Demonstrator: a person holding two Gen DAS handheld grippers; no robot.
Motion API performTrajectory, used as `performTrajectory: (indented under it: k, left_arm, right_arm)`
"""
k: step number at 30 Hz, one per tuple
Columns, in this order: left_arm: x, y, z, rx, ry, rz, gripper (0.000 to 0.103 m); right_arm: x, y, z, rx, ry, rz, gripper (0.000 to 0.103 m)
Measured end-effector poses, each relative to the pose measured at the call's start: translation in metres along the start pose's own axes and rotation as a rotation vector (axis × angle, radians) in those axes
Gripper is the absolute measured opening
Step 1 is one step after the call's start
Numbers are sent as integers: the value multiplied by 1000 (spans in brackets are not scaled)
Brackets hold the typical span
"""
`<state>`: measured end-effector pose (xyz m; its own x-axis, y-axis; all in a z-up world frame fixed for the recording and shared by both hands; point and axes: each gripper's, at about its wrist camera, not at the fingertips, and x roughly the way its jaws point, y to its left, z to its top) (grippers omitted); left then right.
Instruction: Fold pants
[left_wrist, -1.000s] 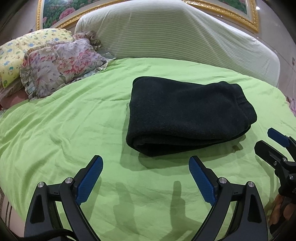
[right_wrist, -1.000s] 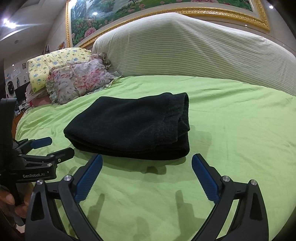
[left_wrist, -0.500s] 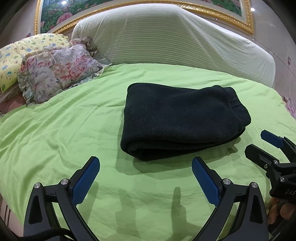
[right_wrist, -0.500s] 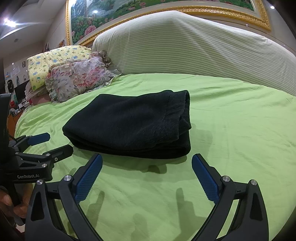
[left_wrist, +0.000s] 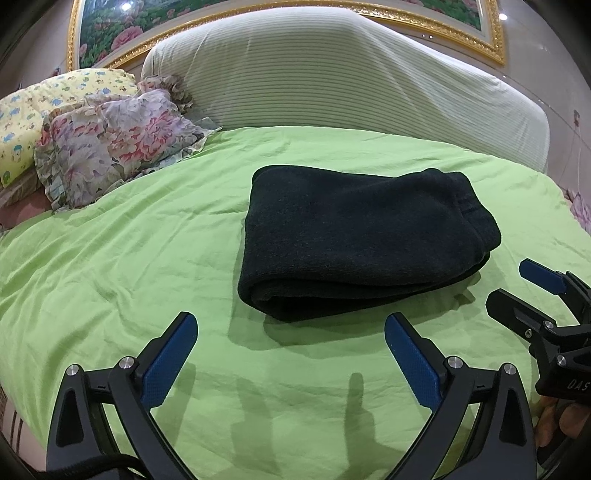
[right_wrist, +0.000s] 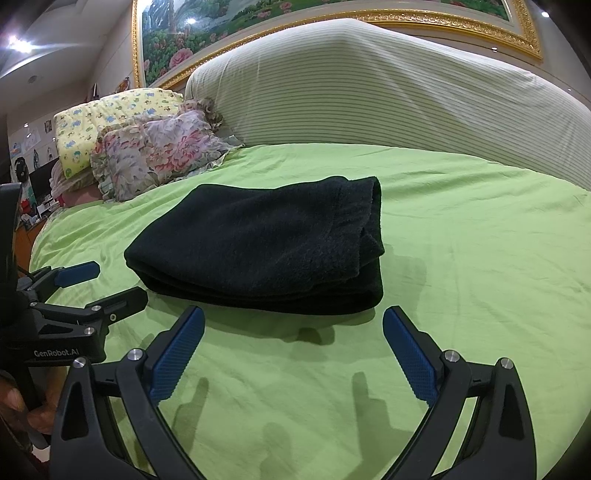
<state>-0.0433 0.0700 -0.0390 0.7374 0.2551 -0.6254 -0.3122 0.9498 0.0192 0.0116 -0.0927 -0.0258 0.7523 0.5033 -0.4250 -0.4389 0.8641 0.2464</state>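
Note:
The black pants (left_wrist: 354, 240) lie folded into a thick rectangle on the green bedsheet (left_wrist: 129, 266); they also show in the right wrist view (right_wrist: 266, 247). My left gripper (left_wrist: 291, 354) is open and empty, hovering over the sheet just short of the pants' near edge. My right gripper (right_wrist: 293, 350) is open and empty too, a little short of the pants' near right corner. Each gripper shows at the edge of the other's view: the right one (left_wrist: 524, 284) and the left one (right_wrist: 107, 284).
A large striped cushion (left_wrist: 343, 74) stands behind the bed. A floral pillow (left_wrist: 114, 140) and a yellow patterned pillow (left_wrist: 37, 110) lie at the far left. A gold-framed painting (right_wrist: 295, 14) hangs above. Bare green sheet (right_wrist: 480, 240) spreads to the right of the pants.
Both grippers have drawn back slightly from the pants and stay open. The pants have not moved.

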Motion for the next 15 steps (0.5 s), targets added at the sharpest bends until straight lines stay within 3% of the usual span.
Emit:
performTrajectory:
  k: [15]
  left_arm:
    - [2,0,0,-1,7,-5,102]
  right_arm:
    - [2,1,-2,-1,6,0,97]
